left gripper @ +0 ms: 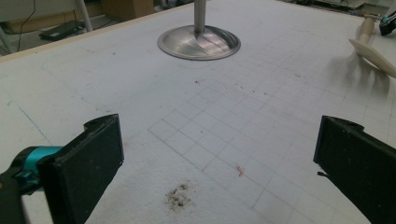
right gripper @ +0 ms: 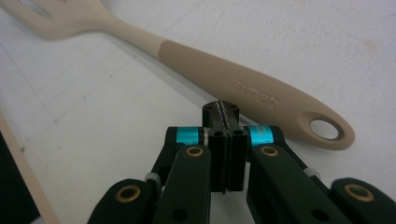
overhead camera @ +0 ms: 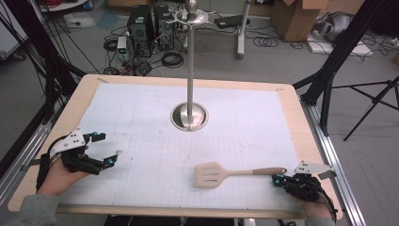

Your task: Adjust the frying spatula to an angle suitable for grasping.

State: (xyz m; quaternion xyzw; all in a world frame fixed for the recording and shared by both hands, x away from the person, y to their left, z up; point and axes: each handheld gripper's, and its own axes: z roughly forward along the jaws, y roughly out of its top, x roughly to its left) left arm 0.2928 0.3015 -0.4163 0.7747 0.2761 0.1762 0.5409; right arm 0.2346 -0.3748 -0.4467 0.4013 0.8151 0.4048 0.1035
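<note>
Black jaws of your left gripper are standing spread wide near the table's left edge, with nothing between them, while your left hand is coming in over the near left corner. From the high view you are seeing the gripper's grey plate and its two arms reaching toward the middle of the white gridded mat. The left gripper view is giving you what the high one is not: a dark smudge and a small red fleck on the mat between the pads, and the mat's squares up close.

Moving rightward, the metal stand is rising from its round base in the middle of the table, toward the far edge; the left gripper view is showing that base as a shiny dish.

Next, the beige spatula is lying flat on the mat near the near edge, right of the middle, its slotted blade pointing left and its handle pointing at the right edge. The right gripper view is adding the raised lettering on the handle and the hanging hole at its end.

Your right gripper is sitting near the near right corner, its jaws pressed together and pinching nothing, its tips just beside the handle's end; whether they are touching it, you cannot tell.
</note>
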